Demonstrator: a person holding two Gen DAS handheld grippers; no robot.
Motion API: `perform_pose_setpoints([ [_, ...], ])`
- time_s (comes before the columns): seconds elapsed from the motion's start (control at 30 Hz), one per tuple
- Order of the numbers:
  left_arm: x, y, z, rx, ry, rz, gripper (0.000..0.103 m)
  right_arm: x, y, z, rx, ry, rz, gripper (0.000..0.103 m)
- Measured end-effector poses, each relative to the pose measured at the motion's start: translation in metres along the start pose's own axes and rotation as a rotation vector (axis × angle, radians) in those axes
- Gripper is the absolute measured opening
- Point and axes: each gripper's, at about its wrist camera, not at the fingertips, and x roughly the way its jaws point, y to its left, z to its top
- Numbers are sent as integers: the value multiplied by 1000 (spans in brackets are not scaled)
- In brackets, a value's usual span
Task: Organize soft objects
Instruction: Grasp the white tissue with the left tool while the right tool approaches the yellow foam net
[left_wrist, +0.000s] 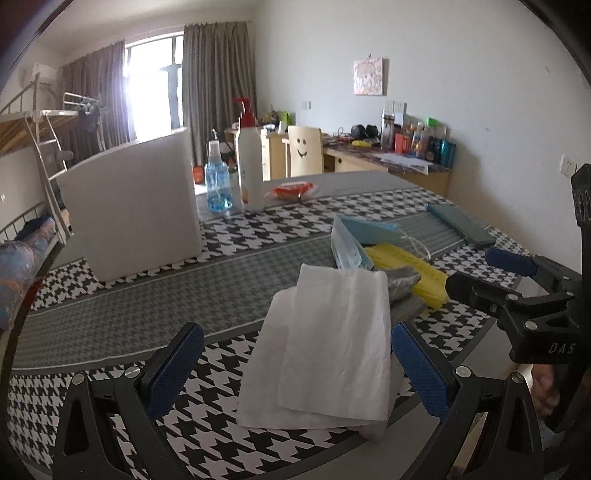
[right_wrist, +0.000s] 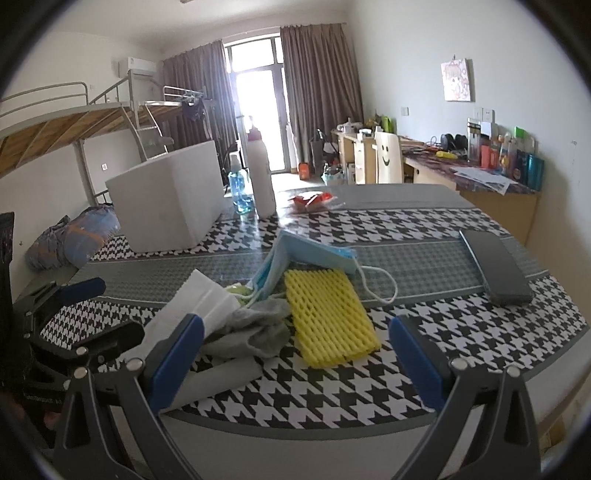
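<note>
Hovering wide open and empty, the left gripper (left_wrist: 297, 363) frames the white tissue (left_wrist: 325, 354) and the right gripper (right_wrist: 295, 354) the gray cloth (right_wrist: 255, 328); I judge picking begins, so each must lower and close.

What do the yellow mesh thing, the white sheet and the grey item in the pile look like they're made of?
Yellow mesh sleeve: likely soft foam netting, matte, going by its open diamond lattice and puffy strands. White sheet: probably paper tissue or towel, thin, creased, slightly dimpled, with layered edges. Grey item: appears to be knitted fabric, perhaps a sock, limp and crumpled with a dull surface.
</note>
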Motion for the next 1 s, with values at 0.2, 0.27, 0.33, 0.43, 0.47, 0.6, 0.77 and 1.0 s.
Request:
perform_pose_setpoints([
  [0.2, 12, 2, -4, -6, 53, -1, 101, 11, -4, -1, 13, 28, -8, 102],
  [0.27, 14, 2, -5, -4, 65, -6, 98, 12, -6, -1, 17, 35, -8, 102],
  [0.33, 15, 3, -6, 0, 74, -7, 97, 15, -7, -1, 16, 40, -11, 102],
  [0.43, 20, 4, -8, 6, 97, -2, 91, 17, -9, -1, 17, 44, -11, 102],
  [0.47, 22, 4, -9, 4, 109, -6, 85, 18, -9, -1, 18, 45, -13, 102],
  [0.6, 31, 3, -14, 7, 152, -24, 73, 21, -11, -2, 23, 54, -17, 102],
  [0.77, 35, 3, -21, 10, 193, -32, 50, 23, -14, -3, 31, 60, -23, 102],
  [1.0, 32, 7, -25, 2, 200, -48, 15, 25, -17, -5, 33, 70, -31, 102],
])
